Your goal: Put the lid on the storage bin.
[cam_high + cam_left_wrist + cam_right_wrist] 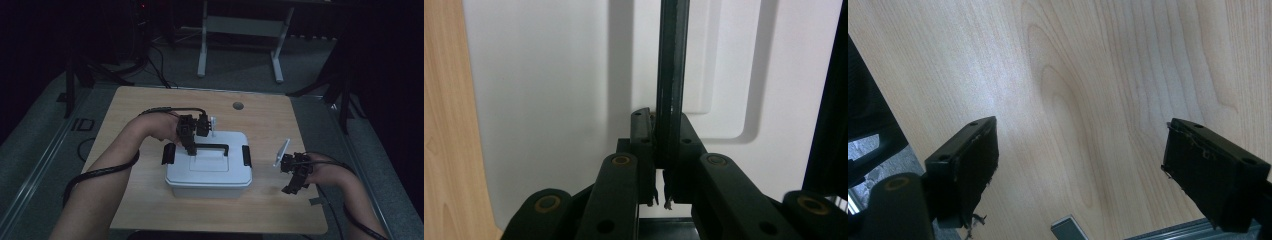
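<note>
A white plastic box (208, 172) stands in the middle of the table, with a black carry handle (212, 146) on its lid and a black latch (168, 153) at each end. My left gripper (191, 150) reaches down onto the left end of the handle. In the left gripper view the jaws of the left gripper (662, 135) are shut on the thin black handle (669, 75) above the white lid (549, 100). My right gripper (292, 187) hovers to the right of the box. The right gripper (1083, 137) stands wide open over bare wood, with nothing between its fingers.
The wooden table (150, 200) has a round cable hole (238, 105) at the back. Its right edge lies close to my right hand. A small grey metal piece (1068, 230) shows near the table's edge. Dark floor and a white desk frame (240, 30) lie beyond.
</note>
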Demonstrator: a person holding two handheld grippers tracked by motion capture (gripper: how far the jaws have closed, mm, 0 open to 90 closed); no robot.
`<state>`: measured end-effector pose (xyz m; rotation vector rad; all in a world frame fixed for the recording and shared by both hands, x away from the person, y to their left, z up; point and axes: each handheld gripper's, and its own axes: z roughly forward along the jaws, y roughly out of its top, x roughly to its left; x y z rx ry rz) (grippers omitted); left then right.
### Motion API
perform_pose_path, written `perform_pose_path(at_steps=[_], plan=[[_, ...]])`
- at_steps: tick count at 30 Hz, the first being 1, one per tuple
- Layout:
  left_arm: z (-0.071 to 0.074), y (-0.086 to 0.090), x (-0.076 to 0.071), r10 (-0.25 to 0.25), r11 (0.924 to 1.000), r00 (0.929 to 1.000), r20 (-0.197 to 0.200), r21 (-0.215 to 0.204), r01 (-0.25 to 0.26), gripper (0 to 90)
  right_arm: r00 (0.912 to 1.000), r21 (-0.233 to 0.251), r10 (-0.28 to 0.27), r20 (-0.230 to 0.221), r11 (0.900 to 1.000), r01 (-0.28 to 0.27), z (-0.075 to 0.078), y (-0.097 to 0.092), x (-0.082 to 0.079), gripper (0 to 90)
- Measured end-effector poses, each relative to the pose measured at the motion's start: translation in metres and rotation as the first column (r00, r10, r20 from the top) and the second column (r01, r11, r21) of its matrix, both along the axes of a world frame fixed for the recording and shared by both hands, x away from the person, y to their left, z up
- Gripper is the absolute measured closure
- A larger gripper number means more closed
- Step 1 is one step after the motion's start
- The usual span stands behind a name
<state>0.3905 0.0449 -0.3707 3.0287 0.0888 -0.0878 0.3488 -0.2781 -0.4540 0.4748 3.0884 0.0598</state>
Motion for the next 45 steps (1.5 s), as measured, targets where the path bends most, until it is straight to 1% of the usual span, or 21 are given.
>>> perform_pose_path(at_steps=[9,11,12,13,14,15,17,18,19,20,21,22,23,24,28,34,35,37,41,44,45], plan=[[0.0,0.0,0.0,0.009,1.0,1.0,-0.001,0.001,-0.009,83.7,1.0,0.003,0.007,-0.001,1.0,-0.007,0.0,0.004,0.001,14.3],[0.0,0.001,0.0,0.019,0.9998,0.9998,-0.003,-0.004,-0.019,83.2,1.0,-0.001,0.007,-0.002,1.0,-0.007,-0.001,0.005,0.001,14.2],[0.0,0.001,0.0,0.019,0.9998,0.9997,0.017,-0.009,-0.018,81.6,1.0,0.0,0.008,-0.001,1.0,-0.008,-0.001,0.005,0.001,14.2],[0.001,0.002,0.001,0.037,0.9991,0.9991,0.021,-0.018,-0.037,75.3,1.0,0.001,0.01,0.0,1.0,-0.01,0.0,0.005,0.001,14.3],[0.001,0.003,0.001,0.041,0.9988,0.9987,0.028,-0.026,-0.041,72.0,1.0,0.004,0.01,0.0,0.9999,-0.01,0.0,0.005,0.001,14.2],[0.002,0.005,0.001,0.047,0.9981,0.9977,0.048,-0.042,-0.045,68.3,1.0,0.004,0.01,0.001,0.9999,-0.01,0.0,0.005,0.001,14.2],[0.003,0.008,0.002,0.081,0.9943,0.9959,0.04,-0.073,-0.078,53.4,0.9999,0.002,0.01,0.001,0.9999,-0.01,0.0,0.005,0.001,14.3],[0.004,0.009,0.002,0.093,0.9925,0.9936,0.063,-0.086,-0.088,44.1,0.9999,0.003,0.01,0.0,0.9999,-0.01,0.001,0.005,0.001,14.3],[0.005,0.01,0.003,0.114,0.9888,0.992,0.053,-0.103,-0.108,34.7,1.0,0.002,0.009,0.003,1.0,-0.009,0.001,0.005,0.001,14.3],[0.006,0.012,0.004,0.122,0.9872,0.9916,0.043,-0.109,-0.116,28.3,1.0,0.001,0.007,0.003,1.0,-0.007,0.001,0.005,0.001,14.3],[0.007,0.013,0.004,0.131,0.9852,0.9892,0.066,-0.12,-0.122,23.8,1.0,0.002,0.006,0.004,1.0,-0.006,0.001,0.005,0.001,14.2],[0.007,0.013,0.004,0.131,0.9852,0.9892,0.066,-0.12,-0.122,19.6,1.0,0.002,0.006,0.004,1.0,-0.006,0.001,0.005,0.001,14.2],[0.007,0.015,0.004,0.138,0.9837,0.9879,0.071,-0.126,-0.128,19.6,0.9999,0.002,0.007,0.008,1.0,-0.008,0.002,0.006,0.001,14.3],[0.006,0.017,0.004,0.135,0.9852,0.9868,0.088,-0.118,-0.125,13.3,0.9999,0.008,0.008,0.009,0.9999,-0.008,0.003,0.006,0.002,14.3],[0.004,0.024,0.002,0.147,0.9823,0.9851,0.089,-0.129,-0.135,2.0,0.9999,0.008,0.002,0.014,1.0,-0.002,0.004,0.007,0.003,14.2],[0.002,0.039,-0.003,0.152,0.9749,0.9813,0.118,-0.182,-0.129,2.0,0.9997,0.019,-0.007,0.022,0.9998,0.006,0.005,0.009,0.004,14.2],[0.002,0.042,-0.003,0.154,0.9731,0.9805,0.121,-0.19,-0.13,2.0,0.9997,0.02,-0.007,0.022,0.9998,0.007,0.005,0.01,0.004,14.2],[0.003,0.048,-0.005,0.168,0.967,0.9765,0.135,-0.215,-0.137,2.0,0.9996,0.02,-0.006,0.027,0.9998,0.006,0.005,0.01,0.004,14.2],[0.002,0.061,-0.01,0.181,0.9599,0.9754,0.125,-0.239,-0.148,2.0,0.9991,0.032,-0.01,0.042,0.9994,0.008,0.006,0.01,0.005,14.2],[-0.001,0.072,-0.013,0.198,0.9565,0.9717,0.129,-0.242,-0.163,2.0,0.9986,0.032,-0.013,0.052,0.9994,0.011,0.006,0.009,0.006,14.1],[-0.002,0.075,-0.014,0.201,0.9557,0.972,0.122,-0.242,-0.168,2.1,0.9984,0.03,-0.012,0.055,0.9995,0.011,0.006,0.01,0.006,14.2]])
